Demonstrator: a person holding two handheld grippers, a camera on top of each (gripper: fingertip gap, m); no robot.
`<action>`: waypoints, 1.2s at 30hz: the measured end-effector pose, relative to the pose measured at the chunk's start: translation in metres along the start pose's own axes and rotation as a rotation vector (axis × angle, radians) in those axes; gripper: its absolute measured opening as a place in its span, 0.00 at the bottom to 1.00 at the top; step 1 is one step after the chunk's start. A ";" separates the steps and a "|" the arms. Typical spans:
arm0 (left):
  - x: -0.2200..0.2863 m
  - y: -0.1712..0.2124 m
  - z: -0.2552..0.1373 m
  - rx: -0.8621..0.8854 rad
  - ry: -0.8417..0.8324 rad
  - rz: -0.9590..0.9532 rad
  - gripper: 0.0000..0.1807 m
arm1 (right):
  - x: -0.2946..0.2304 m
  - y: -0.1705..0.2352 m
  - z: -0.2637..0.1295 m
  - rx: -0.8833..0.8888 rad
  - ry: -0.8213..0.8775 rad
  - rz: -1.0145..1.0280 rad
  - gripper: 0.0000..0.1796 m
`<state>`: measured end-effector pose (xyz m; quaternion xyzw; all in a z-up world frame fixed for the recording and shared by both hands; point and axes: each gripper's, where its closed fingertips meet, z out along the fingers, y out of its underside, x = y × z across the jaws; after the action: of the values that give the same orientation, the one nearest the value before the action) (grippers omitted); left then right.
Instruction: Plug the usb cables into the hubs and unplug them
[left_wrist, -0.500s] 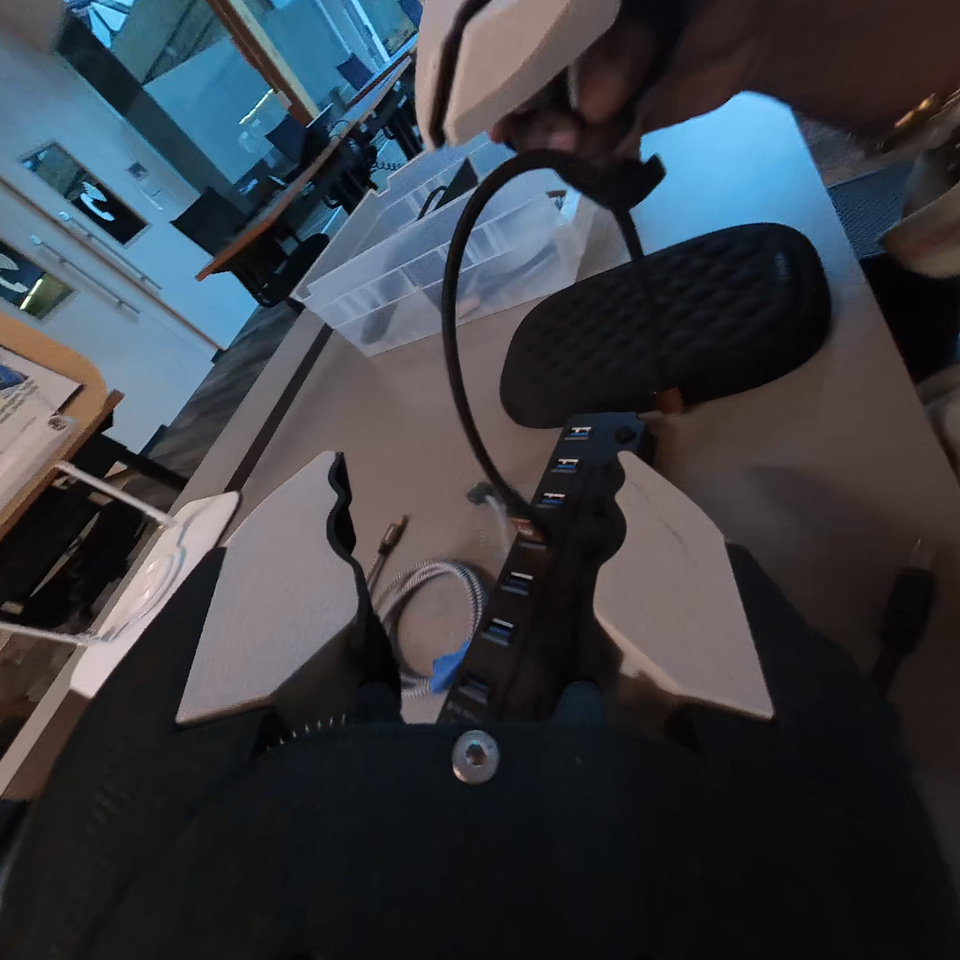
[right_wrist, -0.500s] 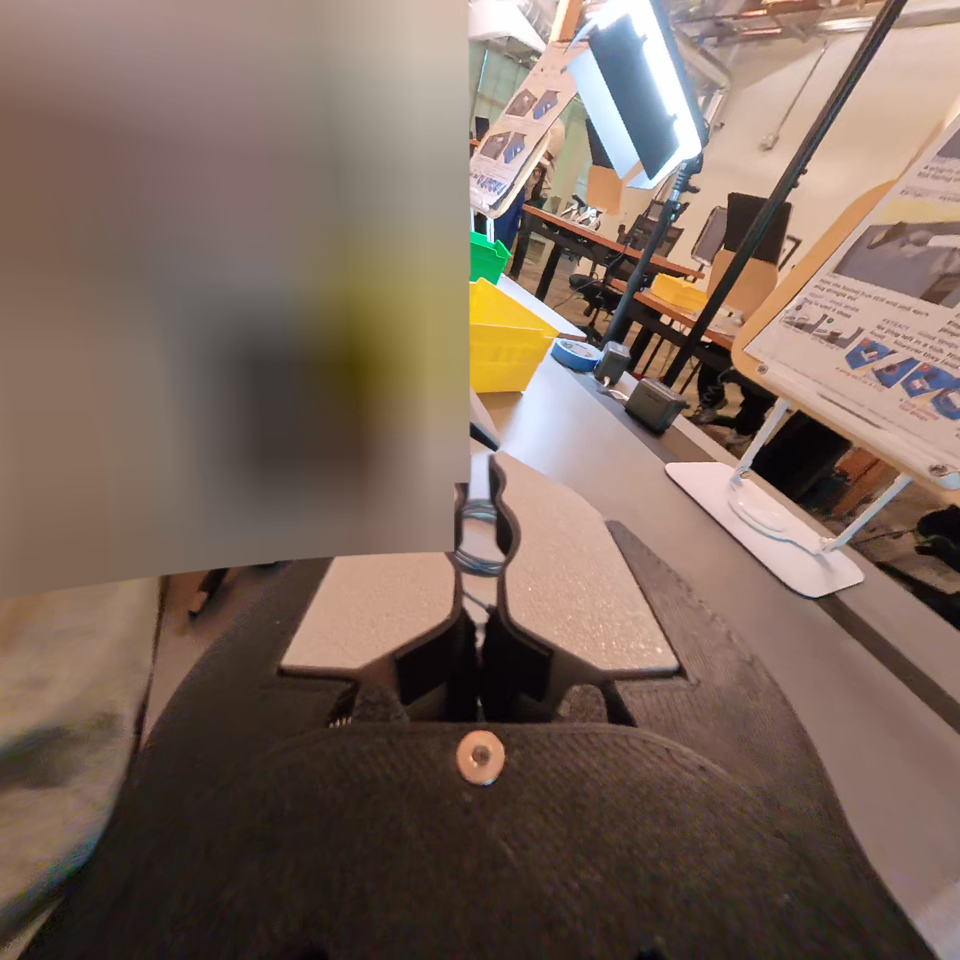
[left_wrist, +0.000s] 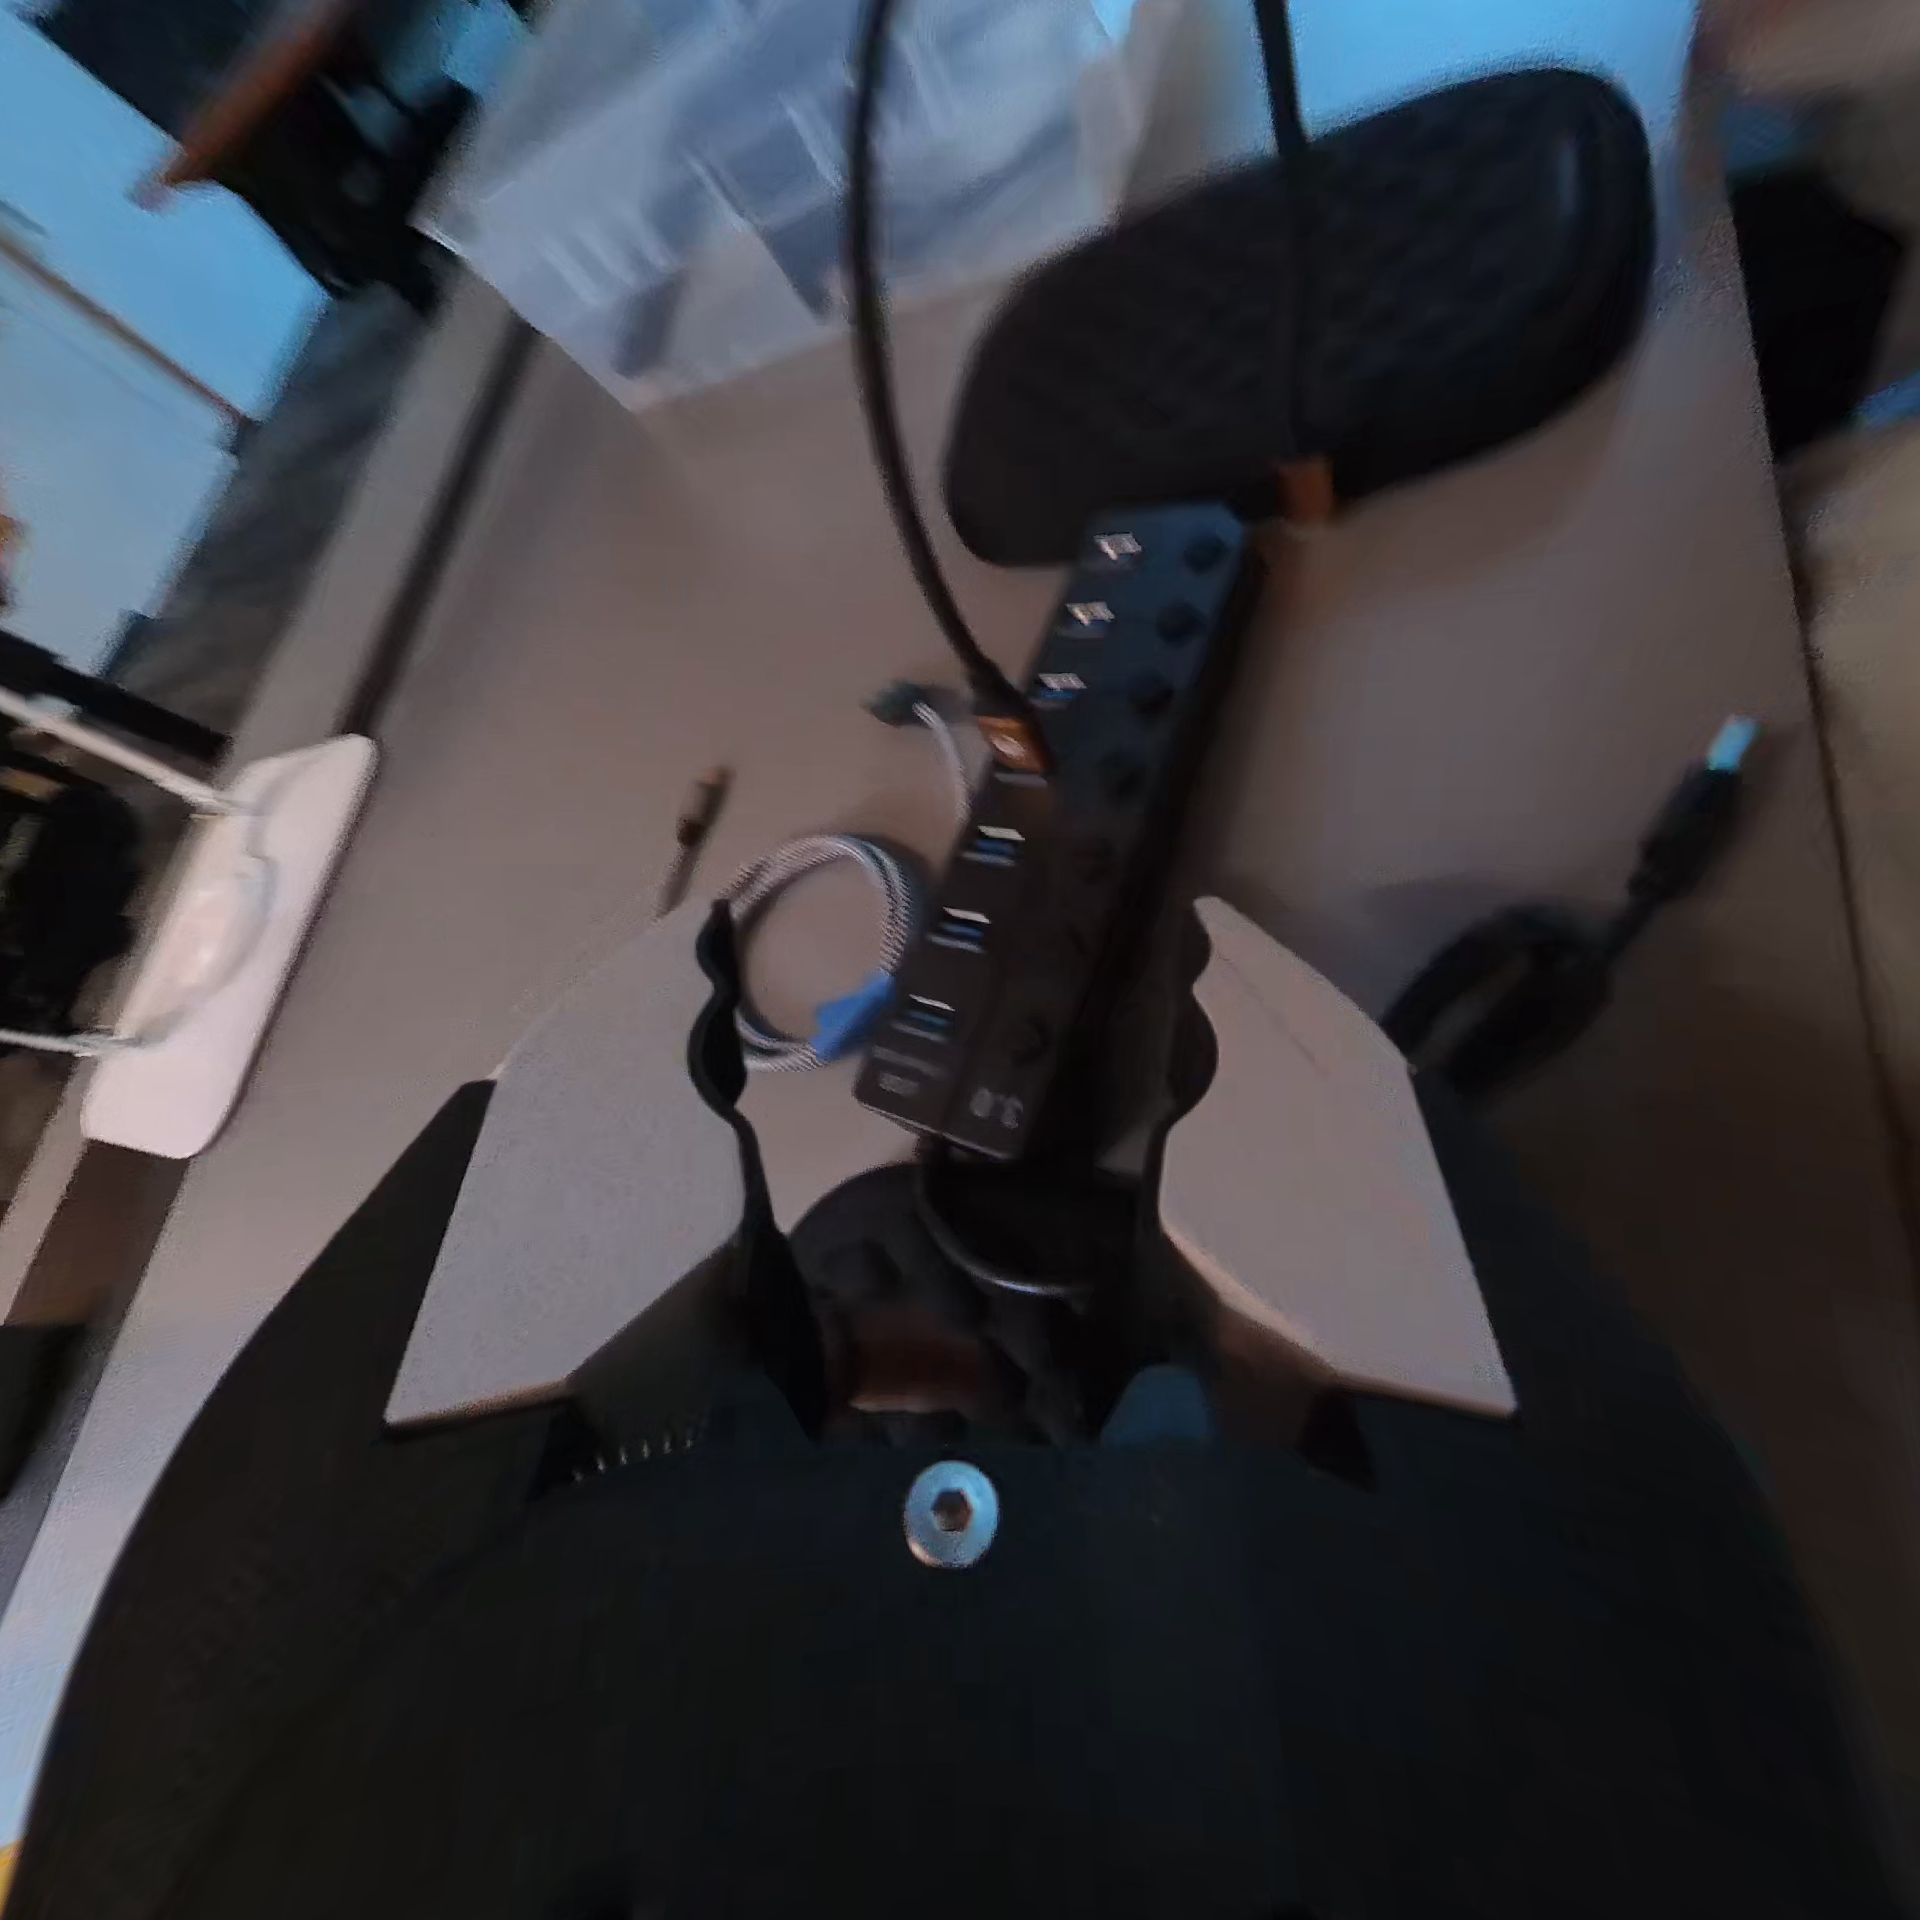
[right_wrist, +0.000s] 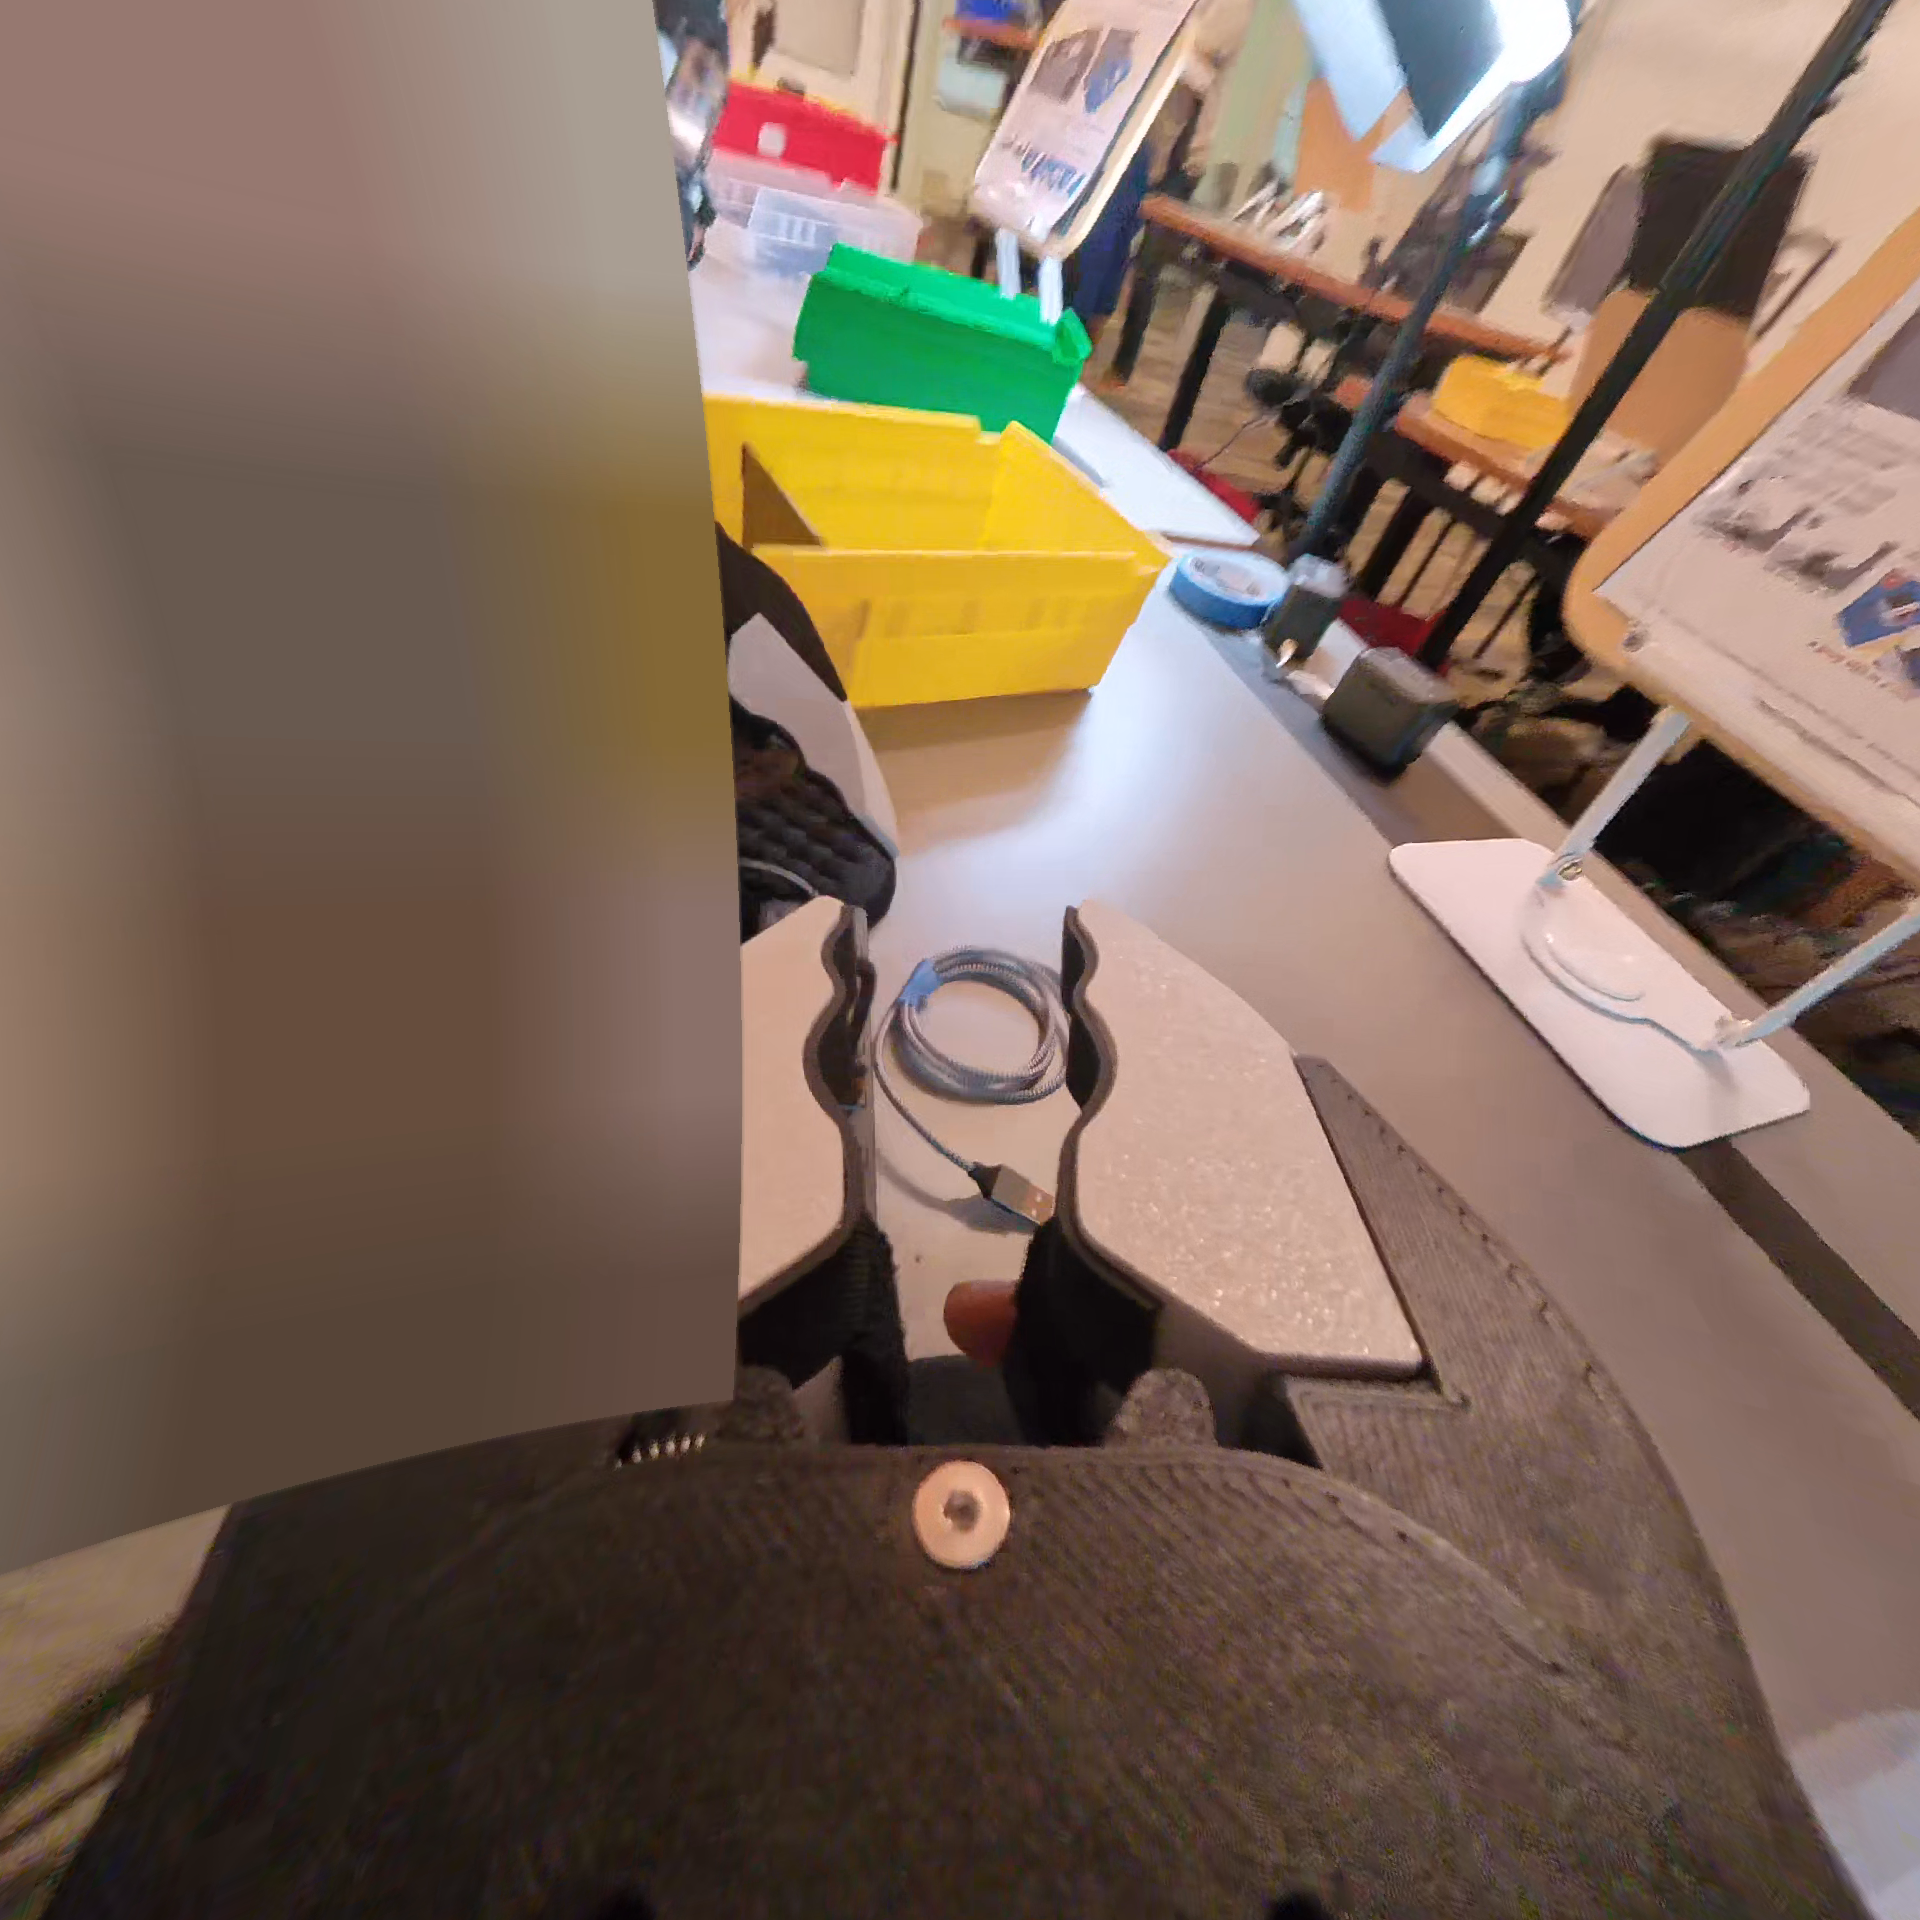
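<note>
The left gripper (left_wrist: 956, 935) stands wide open with the black USB hub (left_wrist: 1060, 862) lying lengthwise between its fingers, close against the right finger (left_wrist: 1299, 1143); blur hides whether they touch. A black cable (left_wrist: 883, 416) is plugged into a middle port of the hub. The right gripper (right_wrist: 961, 935) is partly open and empty above the grey table (right_wrist: 1195, 831), framing a coiled braided USB cable (right_wrist: 971, 1023); only the right wrist view shows the yellow bin (right_wrist: 935, 582) and green bin (right_wrist: 935, 332), and only the left the black padded case (left_wrist: 1351, 281).
</note>
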<state>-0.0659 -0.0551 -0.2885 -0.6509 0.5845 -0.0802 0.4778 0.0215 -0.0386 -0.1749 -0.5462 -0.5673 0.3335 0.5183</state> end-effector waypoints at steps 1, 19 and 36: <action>0.005 0.009 0.004 -0.067 0.032 0.035 0.48 | 0.005 0.006 0.006 -0.044 -0.027 0.000 0.22; -0.071 0.001 -0.103 0.433 -0.273 -0.380 0.39 | -0.056 0.089 0.130 -1.072 -0.214 -0.229 0.47; -0.091 0.003 -0.109 0.520 -0.385 -0.469 0.39 | -0.024 0.058 0.126 -0.561 -0.051 -0.099 0.29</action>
<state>-0.1680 -0.0360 -0.1913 -0.6270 0.2799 -0.2090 0.6963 -0.0859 -0.0274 -0.2653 -0.6312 -0.6762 0.1515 0.3483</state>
